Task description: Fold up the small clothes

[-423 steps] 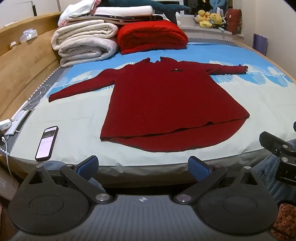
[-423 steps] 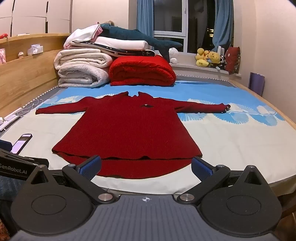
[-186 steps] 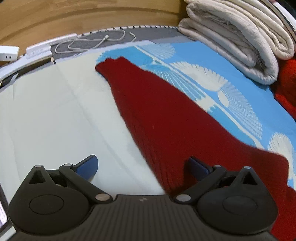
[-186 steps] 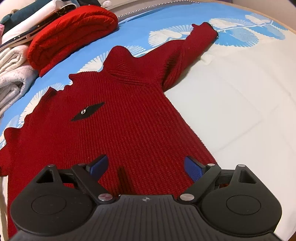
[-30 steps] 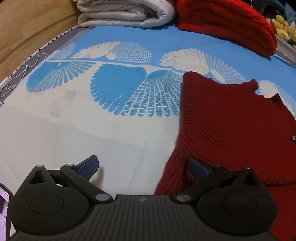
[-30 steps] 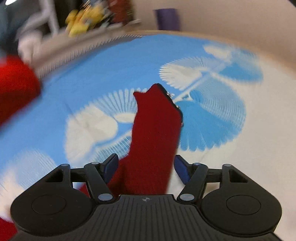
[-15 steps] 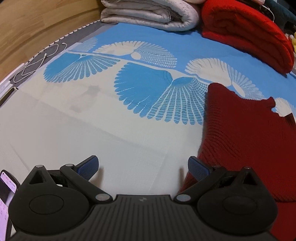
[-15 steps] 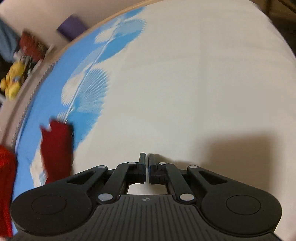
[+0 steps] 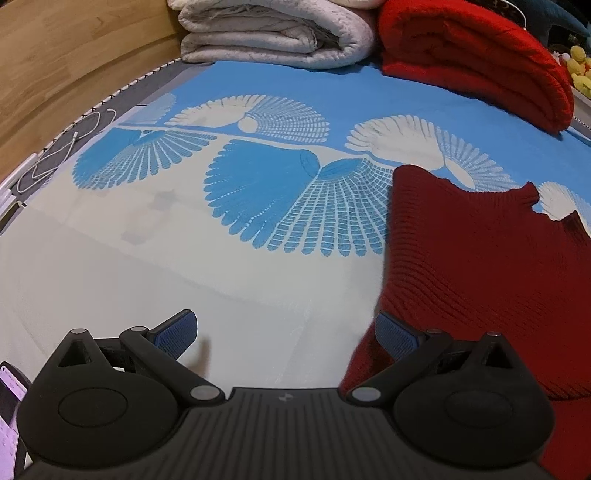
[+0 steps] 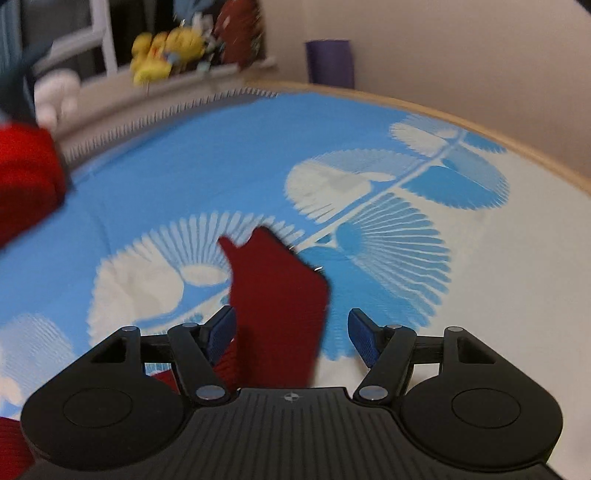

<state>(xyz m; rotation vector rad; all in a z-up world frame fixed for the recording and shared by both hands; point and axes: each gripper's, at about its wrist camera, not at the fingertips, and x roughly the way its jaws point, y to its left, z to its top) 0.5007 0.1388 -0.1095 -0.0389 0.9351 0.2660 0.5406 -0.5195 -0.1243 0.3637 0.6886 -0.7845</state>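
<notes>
The dark red knit sweater (image 9: 480, 258) lies on the bed at the right of the left wrist view, its left sleeve folded in over the body. My left gripper (image 9: 286, 330) is open and empty above the sheet, its right finger at the sweater's left edge. In the right wrist view the sweater's right sleeve (image 10: 277, 295) lies stretched out on the sheet, cuff pointing away. My right gripper (image 10: 290, 334) is open and straddles the sleeve, one finger on each side. The view is motion-blurred.
Folded pale quilts (image 9: 273, 33) and a folded red blanket (image 9: 476, 55) are stacked at the head of the bed. A phone (image 9: 9, 402) and white cables (image 9: 55, 155) lie at the left edge. Plush toys (image 10: 166, 51) sit on the sill; a wooden bed rim (image 10: 480, 129) curves at right.
My right gripper was shut and pointed at bare sheet half a second ago; it now is open and straddles the right sleeve. My left gripper has drawn back a little from the sweater.
</notes>
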